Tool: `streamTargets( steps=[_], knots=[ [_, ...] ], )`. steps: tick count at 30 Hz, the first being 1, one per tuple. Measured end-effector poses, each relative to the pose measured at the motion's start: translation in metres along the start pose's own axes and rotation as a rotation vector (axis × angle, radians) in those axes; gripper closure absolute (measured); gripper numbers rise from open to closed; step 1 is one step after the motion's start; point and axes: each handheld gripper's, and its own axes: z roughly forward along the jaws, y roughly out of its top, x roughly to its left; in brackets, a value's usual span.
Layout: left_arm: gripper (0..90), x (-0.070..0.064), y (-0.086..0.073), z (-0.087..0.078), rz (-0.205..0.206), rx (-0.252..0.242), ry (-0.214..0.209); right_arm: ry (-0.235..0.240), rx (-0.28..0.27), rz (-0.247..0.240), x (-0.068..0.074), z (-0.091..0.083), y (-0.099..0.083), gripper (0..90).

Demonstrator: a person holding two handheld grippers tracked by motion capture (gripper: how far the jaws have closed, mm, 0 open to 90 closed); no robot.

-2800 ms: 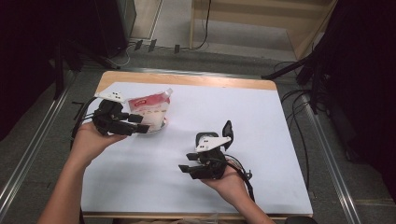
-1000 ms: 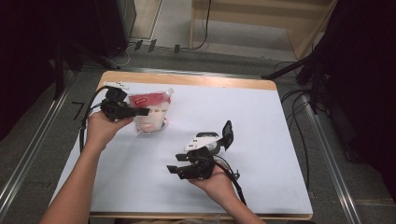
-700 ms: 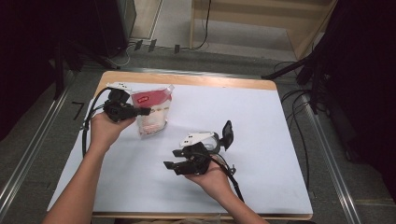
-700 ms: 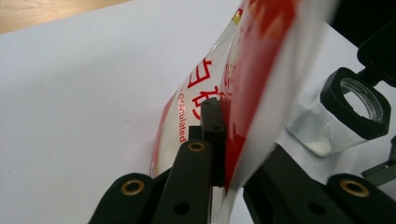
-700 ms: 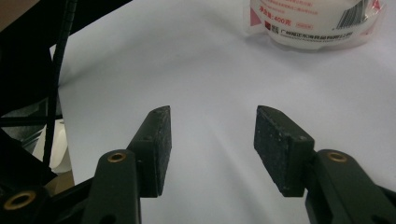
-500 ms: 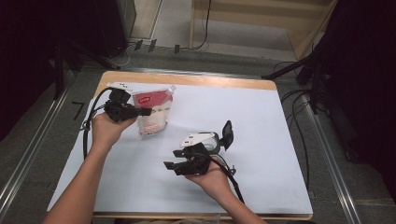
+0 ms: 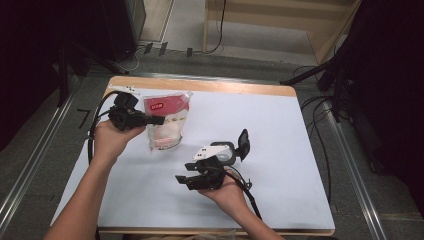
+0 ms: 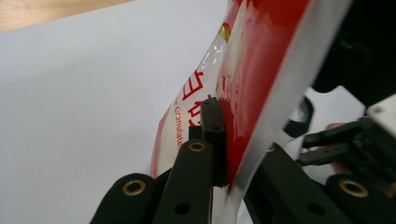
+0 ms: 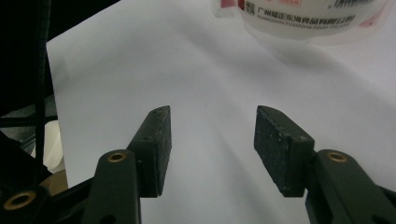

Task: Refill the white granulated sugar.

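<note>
Clamping red-and-white pouch [image 7: 166, 121] at upper edge: left gripper [image 7: 156, 120], jaws closed on it, pouch bottom on table [image 7: 280, 130], far-left. Right gripper [image 7: 183, 180]: jaws wide, empty, nearer.

Bright table, dark surrounds, closeups blurry.

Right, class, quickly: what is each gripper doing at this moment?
Left gripper: shut on the top edge of the red-and-white pouch.
Right gripper: open, holding nothing, jaws pointed toward the pouch.
</note>
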Motion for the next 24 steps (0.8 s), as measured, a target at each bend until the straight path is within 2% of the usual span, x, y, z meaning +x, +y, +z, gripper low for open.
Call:
streamTargets(
  steps=[2, 4, 8, 12, 18, 19, 20, 24],
  knots=[
    [90.0, -0.002, 0.001, -0.002, 0.002, 0.001, -0.011, 0.001, -0.004, -0.001, 0.000, 0.001, 0.000, 46.9],
    [90.0, -0.012, 0.003, -0.007, 0.020, 0.007, -0.010, 0.008, -0.013, -0.002, 0.000, 0.003, 0.000, 47.6],
    [90.0, -0.020, 0.004, -0.012, 0.032, 0.010, -0.008, 0.006, -0.018, -0.004, 0.000, 0.004, 0.000, 48.3],
    [90.0, -0.029, 0.003, -0.023, 0.021, 0.018, -0.022, 0.004, -0.028, -0.020, 0.002, 0.006, -0.002, 49.5],
    [90.0, -0.040, 0.002, -0.033, 0.025, 0.029, -0.028, -0.003, -0.032, -0.006, 0.000, 0.008, -0.002, 50.4],
    [90.0, -0.042, 0.001, -0.033, 0.021, 0.026, -0.044, -0.004, -0.029, 0.001, -0.001, 0.009, -0.002, 50.5],
    [90.0, -0.043, 0.001, -0.034, 0.025, 0.029, -0.043, -0.006, -0.027, 0.002, -0.001, 0.009, -0.002, 50.6],
    [90.0, -0.052, 0.001, -0.036, 0.031, 0.043, -0.053, -0.027, -0.019, 0.008, 0.000, 0.012, -0.002, 52.0]
  ],
)
